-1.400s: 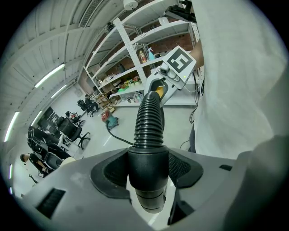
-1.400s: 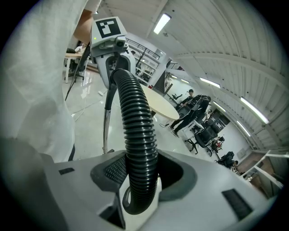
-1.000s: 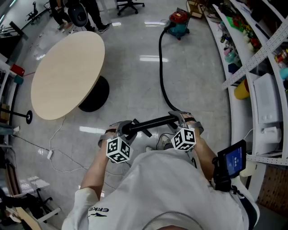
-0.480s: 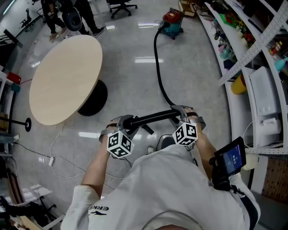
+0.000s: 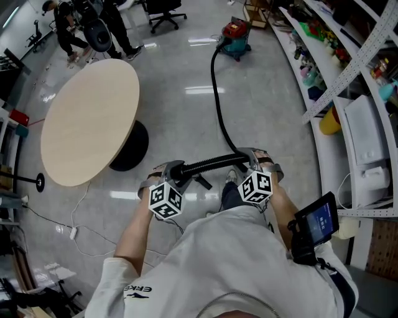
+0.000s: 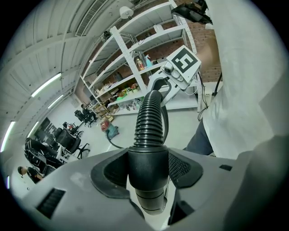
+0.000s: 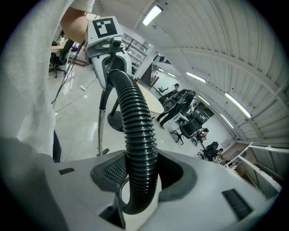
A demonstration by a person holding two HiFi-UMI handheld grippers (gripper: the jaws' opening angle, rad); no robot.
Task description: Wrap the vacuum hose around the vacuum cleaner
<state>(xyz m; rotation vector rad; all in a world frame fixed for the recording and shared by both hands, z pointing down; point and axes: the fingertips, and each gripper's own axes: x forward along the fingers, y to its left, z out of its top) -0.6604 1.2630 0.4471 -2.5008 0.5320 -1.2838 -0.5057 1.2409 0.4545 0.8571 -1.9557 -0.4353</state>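
Observation:
A red and teal vacuum cleaner [image 5: 235, 34] stands far off on the floor. Its black ribbed hose [image 5: 217, 105] trails over the floor to my hands. My left gripper [image 5: 176, 172] is shut on the hose's smooth end cuff [image 6: 148, 167], in the left gripper view [image 6: 148, 170]. My right gripper [image 5: 249, 160] is shut on the ribbed hose [image 7: 140, 144] a short way along, its jaws [image 7: 140, 178] close round it. The stretch of hose [image 5: 208, 164] between them hangs level in front of the person's waist. Each gripper view shows the other gripper's marker cube [image 6: 183, 61] [image 7: 104, 28].
A round beige table [image 5: 90, 112] on a black foot stands to the left. Shelving [image 5: 348, 74] full of goods lines the right side. White cables [image 5: 81, 186] lie on the floor at the left. People and office chairs [image 5: 112, 18] are far back. A small screen [image 5: 320, 220] hangs at the person's side.
Both grippers have carried the held stretch of hose a little forward and up, with neither grip changed. The person's leg now shows between the grippers.

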